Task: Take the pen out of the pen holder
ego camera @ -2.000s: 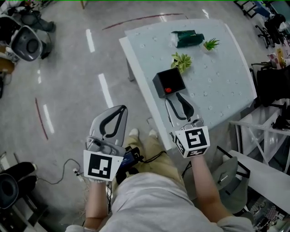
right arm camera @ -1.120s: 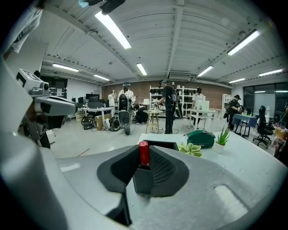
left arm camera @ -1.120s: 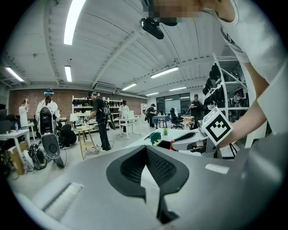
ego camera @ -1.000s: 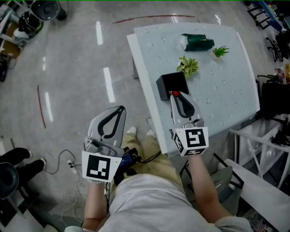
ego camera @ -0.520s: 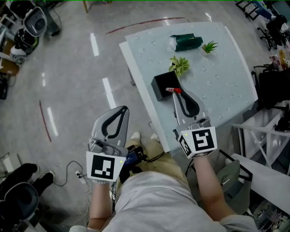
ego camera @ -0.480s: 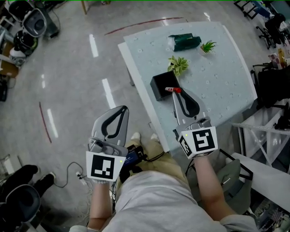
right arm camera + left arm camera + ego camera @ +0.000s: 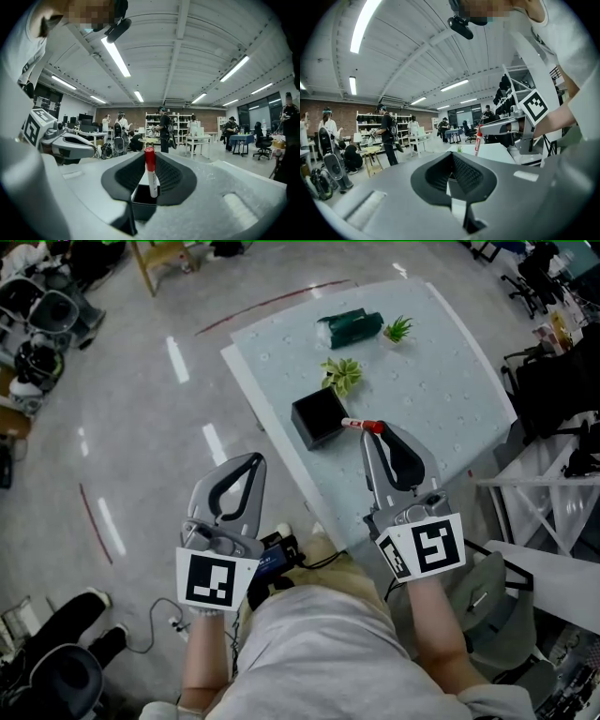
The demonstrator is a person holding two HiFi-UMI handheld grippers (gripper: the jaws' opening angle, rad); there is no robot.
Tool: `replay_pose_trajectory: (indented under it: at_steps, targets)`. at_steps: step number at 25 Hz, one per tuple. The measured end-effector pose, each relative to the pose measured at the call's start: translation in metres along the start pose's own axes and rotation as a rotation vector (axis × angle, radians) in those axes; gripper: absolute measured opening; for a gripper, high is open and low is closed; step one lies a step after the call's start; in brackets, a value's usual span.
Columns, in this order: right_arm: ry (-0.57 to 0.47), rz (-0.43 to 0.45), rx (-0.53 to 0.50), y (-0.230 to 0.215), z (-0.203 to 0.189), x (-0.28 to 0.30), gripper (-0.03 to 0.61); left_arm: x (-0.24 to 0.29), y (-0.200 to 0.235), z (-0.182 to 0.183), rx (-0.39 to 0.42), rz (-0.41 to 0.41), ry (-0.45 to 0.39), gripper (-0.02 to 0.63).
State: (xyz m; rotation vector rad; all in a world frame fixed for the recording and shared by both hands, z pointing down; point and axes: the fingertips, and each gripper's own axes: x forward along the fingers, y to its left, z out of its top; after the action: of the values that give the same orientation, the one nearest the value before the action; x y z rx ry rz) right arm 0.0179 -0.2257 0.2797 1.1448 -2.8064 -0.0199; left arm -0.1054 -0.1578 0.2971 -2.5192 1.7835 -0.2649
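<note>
Slippage is your main worry. Your right gripper (image 7: 368, 431) is clamped on the pen (image 7: 151, 177) near its red-capped top, with the jaw tips only, so the long white barrel hangs free below the pinch. The pen stands nearly upright. Its lower end shows right over the open mouth of the black pen holder (image 7: 319, 416), which sits by the left edge of the tabletop (image 7: 441, 381), toward the near corner. I can't tell whether that lower end has cleared the rim.

If you swing sideways too soon, the barrel could catch the holder's wall and pivot in the jaws. It could also tip the holder toward the edge, since nothing steadies it. Your left gripper (image 7: 251, 465) is off the tabletop over the floor, jaws together and empty, so it gives no support.

Any loosening of the right grip would likely drop the pen back into the holder or off the nearby edge. A small leafy plant (image 7: 342, 373) stands just behind the holder, and a forward sweep could brush it.
</note>
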Motion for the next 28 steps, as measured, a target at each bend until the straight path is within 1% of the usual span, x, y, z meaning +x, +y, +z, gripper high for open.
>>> replay_pose_trajectory:
  at_steps: [6, 18, 28]
  targets:
    - [-0.002, -0.092, 0.006, -0.014, 0.003, -0.028, 0.064, 0.010, -0.014, 0.012, 0.009, -0.067, -0.032, 0.011]
    - [0.066, -0.248, 0.017, -0.036, -0.016, -0.081, 0.064, 0.029, -0.047, 0.019, 0.018, -0.209, -0.043, 0.010]
    - [0.122, -0.323, 0.038, -0.041, -0.038, -0.111, 0.063, 0.040, -0.068, 0.016, 0.034, -0.290, -0.038, 0.011]
